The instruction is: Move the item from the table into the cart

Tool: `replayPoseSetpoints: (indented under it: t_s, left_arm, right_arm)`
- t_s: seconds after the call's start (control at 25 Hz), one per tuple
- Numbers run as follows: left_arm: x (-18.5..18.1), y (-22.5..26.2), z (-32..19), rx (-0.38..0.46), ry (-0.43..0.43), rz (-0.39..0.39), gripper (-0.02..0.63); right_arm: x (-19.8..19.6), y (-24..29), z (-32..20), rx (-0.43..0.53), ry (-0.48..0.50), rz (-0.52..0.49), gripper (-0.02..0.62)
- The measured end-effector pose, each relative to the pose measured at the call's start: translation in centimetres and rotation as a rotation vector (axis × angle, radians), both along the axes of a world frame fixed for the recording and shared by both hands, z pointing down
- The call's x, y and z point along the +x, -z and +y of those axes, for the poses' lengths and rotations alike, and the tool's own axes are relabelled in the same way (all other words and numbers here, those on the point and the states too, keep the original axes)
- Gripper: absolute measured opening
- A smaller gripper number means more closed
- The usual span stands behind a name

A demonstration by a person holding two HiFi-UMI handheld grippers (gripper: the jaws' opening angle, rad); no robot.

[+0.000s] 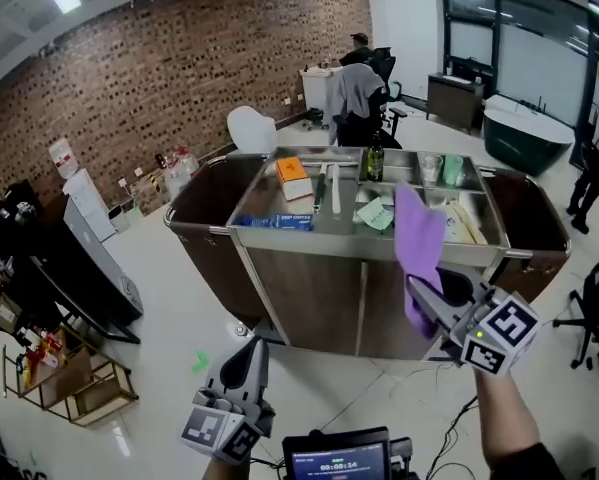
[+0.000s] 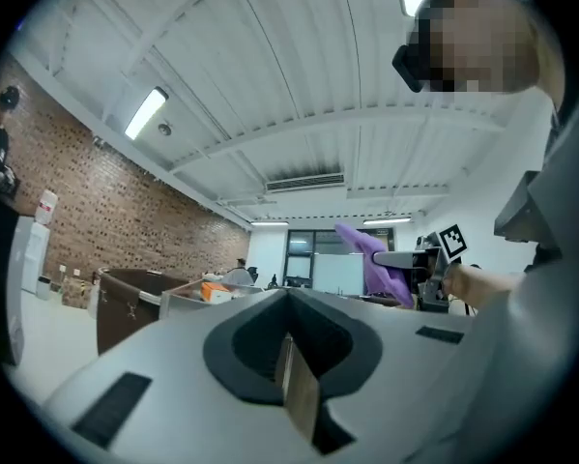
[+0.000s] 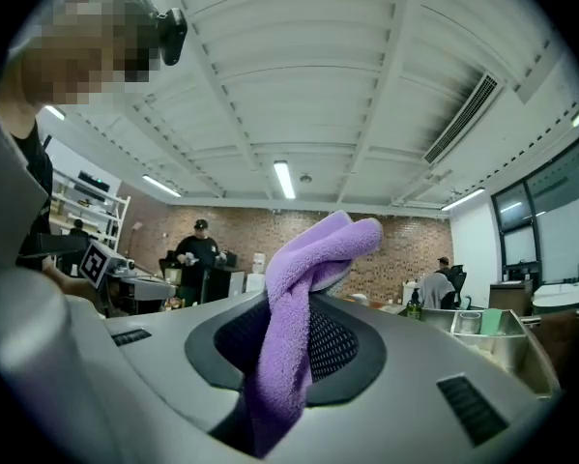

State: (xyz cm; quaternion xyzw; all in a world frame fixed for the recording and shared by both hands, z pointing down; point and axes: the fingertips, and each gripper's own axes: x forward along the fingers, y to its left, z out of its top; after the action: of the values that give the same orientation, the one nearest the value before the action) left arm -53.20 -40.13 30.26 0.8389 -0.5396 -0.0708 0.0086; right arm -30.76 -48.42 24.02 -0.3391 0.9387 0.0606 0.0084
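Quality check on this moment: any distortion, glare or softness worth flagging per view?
Head view: fisheye bows the brick wall; lamps glare off the glossy floor; the cart is sharp. Left gripper view: dark round vignette, closed jaws up close look soft. Right gripper view: same vignette, the purple cloth is crisp, the strip light blown out.

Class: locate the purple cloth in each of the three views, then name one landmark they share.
Head view: purple cloth right of centre, held by the right gripper, before the cart.
Left gripper view: right of centre, in the distance.
Right gripper view: dead centre, pinched between the fingers.
Shared landmark: the brick wall.
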Motion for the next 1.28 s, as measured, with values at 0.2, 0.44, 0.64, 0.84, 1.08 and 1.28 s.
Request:
replayPoseSetpoints:
  t_s: [0.2, 0.44, 0.64, 0.84, 1.08, 1.28]
  left_arm:
    - [-3.4, 1.7, -12.0, 0.030, -0.123, -0.008, 0.000]
    - [-2.5, 2.3, -24.6, 0.040, -0.234, -0.034, 0.000]
    - [1.1, 3.3, -33.6, 0.055, -0.267, -0.045, 0.000]
    - [5.3, 3.5, -40.3, 0.046, -0.273, -0.045, 0.000]
    - [8.6, 3.0, -47.4, 0.020, -0.324, -0.050, 0.000]
    - [9.5, 3.4, -50.6, 0.019, -0.384, -0.062, 0.000]
  right_arm:
    - [-2.9, 0.7, -9.8, -0.002, -0.113, -0.010, 0.064]
    - [-3.3, 1.6, -21.5, 0.000, -0.163, 0.033, 0.064]
    - [-1.9, 2.9, -29.3, 0.048, -0.111, 0.120, 0.064]
    - [0.0, 1.8, -35.2, 0.035, 0.031, 0.254, 0.064]
    - [2.1, -1.9, -41.9, -0.033, 0.131, 0.317, 0.064]
    - [1.8, -3.6, -43.6, -0.102, 0.183, 0.360, 0.064]
